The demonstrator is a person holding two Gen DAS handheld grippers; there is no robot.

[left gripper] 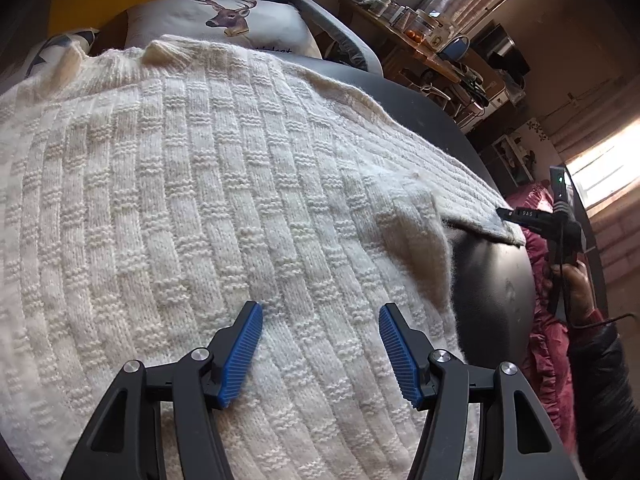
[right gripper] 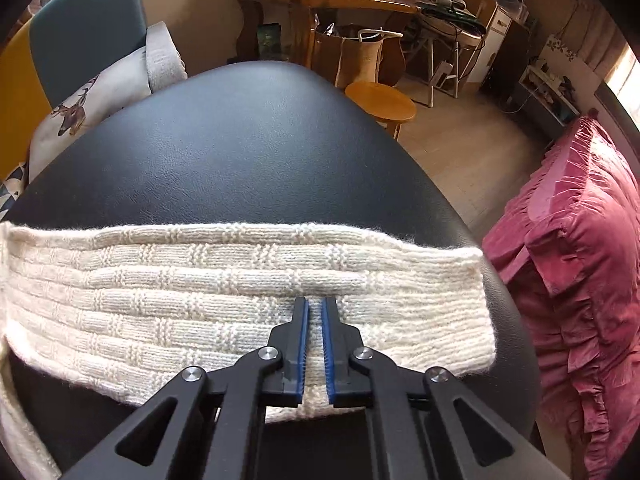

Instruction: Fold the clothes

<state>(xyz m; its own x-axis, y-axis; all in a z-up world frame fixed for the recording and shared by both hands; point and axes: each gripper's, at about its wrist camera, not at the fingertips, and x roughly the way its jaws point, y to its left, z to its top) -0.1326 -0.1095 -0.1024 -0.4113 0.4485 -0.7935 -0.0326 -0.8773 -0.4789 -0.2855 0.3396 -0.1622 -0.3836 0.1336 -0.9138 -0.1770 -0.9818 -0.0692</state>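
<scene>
A cream knitted sweater [left gripper: 208, 184] lies spread flat over a black padded table [left gripper: 492, 280]. My left gripper [left gripper: 320, 308] hovers open just above the sweater's body, its blue pads [left gripper: 242, 354] wide apart with nothing between them. One sleeve [right gripper: 240, 292] lies flat across the table's near end. My right gripper [right gripper: 315, 300] points steeply down onto that sleeve near its lower edge, jaws closed to a thin slit with a ridge of knit pinched between the pads. In the left wrist view, the right gripper [left gripper: 520, 214] sits at the sleeve's end, held by a hand [left gripper: 572, 284].
The far half of the black table [right gripper: 260, 152] is bare. A deer-print cushion [left gripper: 224, 20] lies beyond the sweater's collar. A pink ruffled cushion [right gripper: 568, 260] sits right of the table. A round wooden stool [right gripper: 380, 106] and a cluttered wooden desk [right gripper: 328, 0] stand behind.
</scene>
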